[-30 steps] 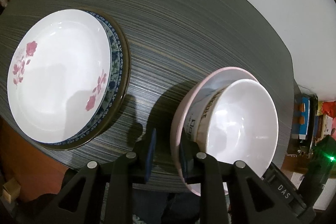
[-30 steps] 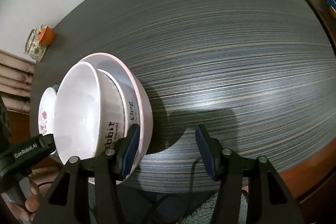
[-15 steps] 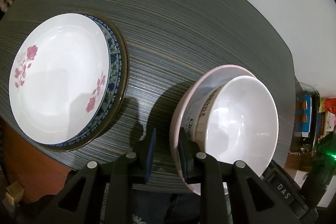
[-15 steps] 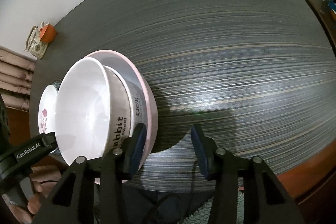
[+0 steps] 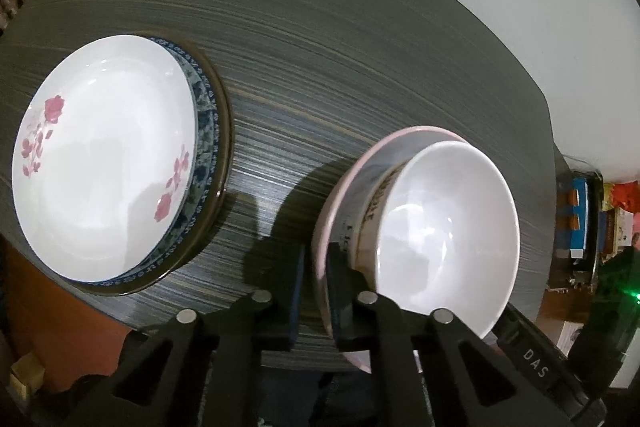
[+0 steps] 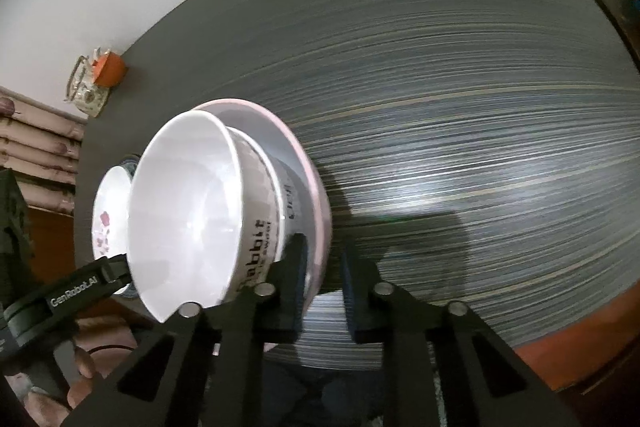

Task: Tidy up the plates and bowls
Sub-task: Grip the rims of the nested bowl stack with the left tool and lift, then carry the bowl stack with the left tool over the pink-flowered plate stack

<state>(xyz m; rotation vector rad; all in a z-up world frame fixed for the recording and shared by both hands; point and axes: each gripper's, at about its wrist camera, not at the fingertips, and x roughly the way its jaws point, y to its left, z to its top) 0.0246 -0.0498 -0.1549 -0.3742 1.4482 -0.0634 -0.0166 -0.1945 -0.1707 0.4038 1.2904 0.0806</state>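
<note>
Table [image 5: 360,47]: dark, striped, holding both stacks.
Plate stack [image 5: 108,163]: far left; whole only in the left view, a sliver in the right.
Pink bowl [image 6: 316,203]: near edge, a lettered bowl nested inside, a white bowl [image 6: 180,211] topmost.
Left gripper [image 5: 314,291]: clamped on the pink rim.
Right gripper [image 6: 324,287]: pinching the opposite rim.
Teapot [image 6: 86,87]: far corner.

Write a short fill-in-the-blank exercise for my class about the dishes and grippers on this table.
1. Both grippers clamp the rim of the ___ bowl.
2. The white bowl nested in the lettered bowl is ___ inside.
3. The white plate on the plate stack carries ___ flowers.
4. The plate beneath it has a ___ patterned rim.

Missing words: pink; empty; pink; blue
</note>
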